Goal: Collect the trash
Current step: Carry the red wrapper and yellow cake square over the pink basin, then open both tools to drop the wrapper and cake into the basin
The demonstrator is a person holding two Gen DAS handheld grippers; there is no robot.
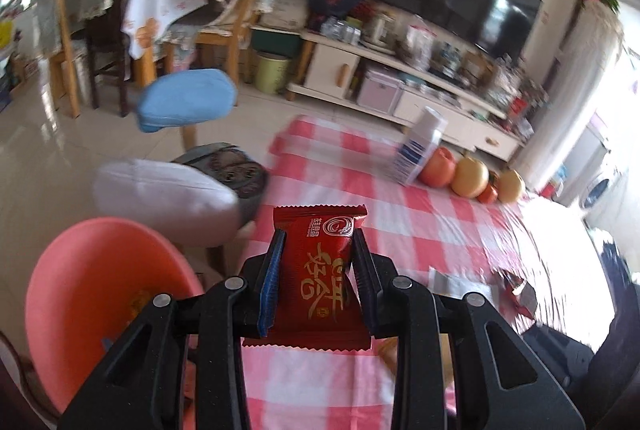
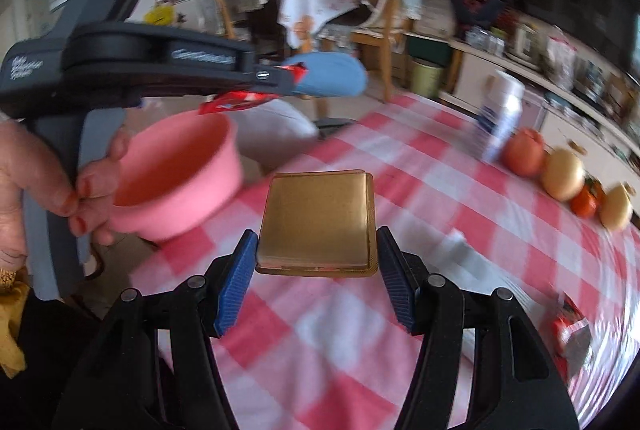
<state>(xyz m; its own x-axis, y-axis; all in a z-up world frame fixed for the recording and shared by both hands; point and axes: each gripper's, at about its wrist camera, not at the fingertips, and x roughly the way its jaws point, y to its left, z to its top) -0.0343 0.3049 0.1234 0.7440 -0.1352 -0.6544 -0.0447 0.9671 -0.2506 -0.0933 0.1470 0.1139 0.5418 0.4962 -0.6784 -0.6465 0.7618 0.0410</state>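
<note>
Step in hand: carrying two pieces of trash toward the bin. Both loads already gripped, neither yet dropped.

Left tongs (image 1: 318,262): clamped on a red snack wrapper (image 1: 318,270), pads pressing its two long edges, wrapper upright between them with gold lettering facing the camera. Pink bin (image 1: 100,302) at about 8 o'clock in the left wrist view, mouth open, beside the bench (image 1: 420,213) edge. From the right wrist view, the left tongs (image 2: 280,77) sit above the pink bin (image 2: 176,173), red wrapper (image 2: 232,99) showing just over its rim.

Right tongs (image 2: 316,262): closed on a flat gold box (image 2: 318,222), pads against its left and right sides, box held roughly level over the checked cloth of the bench (image 2: 440,189). Bin at about 9 to 10 o'clock from the box. A hand (image 2: 44,185) at 9 o'clock holds the left tool's grip.

Left on the bench: a red-and-silver wrapper (image 2: 572,330) at 4 o'clock near the edge, also seen as a crumpled wrapper (image 1: 516,290) at 3 to 4 o'clock in the left view. White-and-blue bottle (image 2: 500,113) and row of fruit (image 2: 560,169) at 2 o'clock, likely not trash.

Next move, as judged: open left tongs squarely over the bin mouth so the light wrapper falls inside, not on the rim. Then clear the left tool aside, swing the gold box toward 9 o'clock and release it over the bin. Remaining wrapper to be fetched afterward.
</note>
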